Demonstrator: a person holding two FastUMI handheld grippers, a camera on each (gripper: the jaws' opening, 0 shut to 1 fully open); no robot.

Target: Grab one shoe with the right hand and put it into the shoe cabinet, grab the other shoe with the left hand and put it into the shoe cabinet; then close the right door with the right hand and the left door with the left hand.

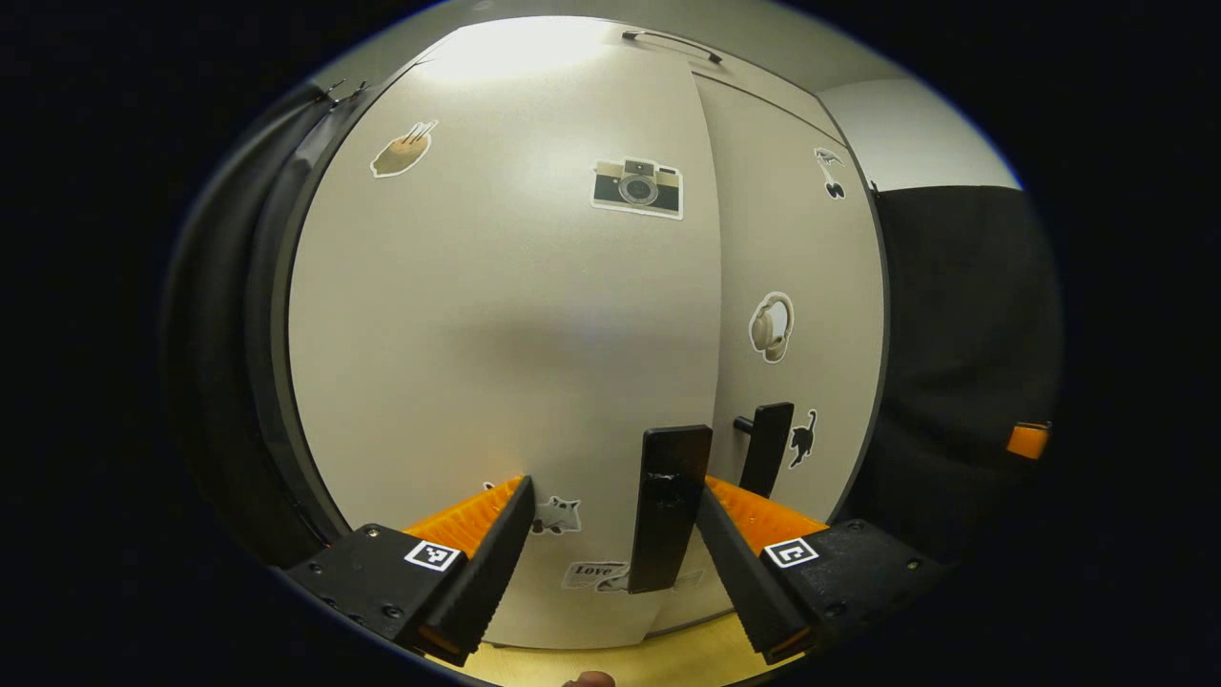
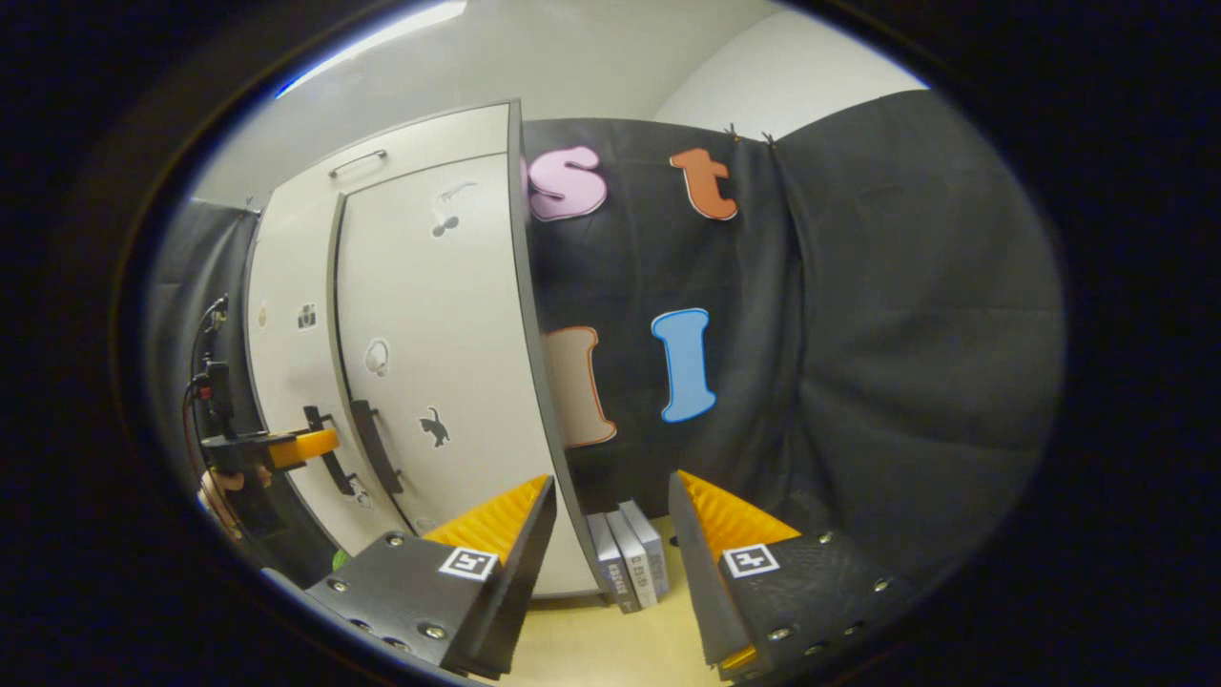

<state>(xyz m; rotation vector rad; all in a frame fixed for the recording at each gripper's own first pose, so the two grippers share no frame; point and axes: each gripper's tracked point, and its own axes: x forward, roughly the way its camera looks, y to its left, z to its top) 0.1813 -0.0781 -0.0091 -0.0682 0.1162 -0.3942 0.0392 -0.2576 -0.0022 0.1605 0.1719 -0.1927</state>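
Observation:
The white shoe cabinet fills the left gripper view, its left door [image 1: 496,334] and right door [image 1: 801,286] lying flush along the seam. My left gripper [image 1: 615,487] is open right in front of the left door. That door's black handle [image 1: 668,506] stands between the fingers, close to the right-hand one. The right door's handle [image 1: 768,448] is just beyond. In the right gripper view, my right gripper [image 2: 610,506] is open and holds nothing, off the cabinet's right corner. The left gripper [image 2: 286,447] shows farther off at the handles [image 2: 372,458].
A few grey books [image 2: 630,558] stand on the wooden floor [image 2: 572,639] against the cabinet's right side. Black cloth wall [image 2: 858,334] closes in behind and to the right. The cabinet top carries a bar handle [image 1: 672,43]. A hand [image 2: 224,487] holds the left gripper.

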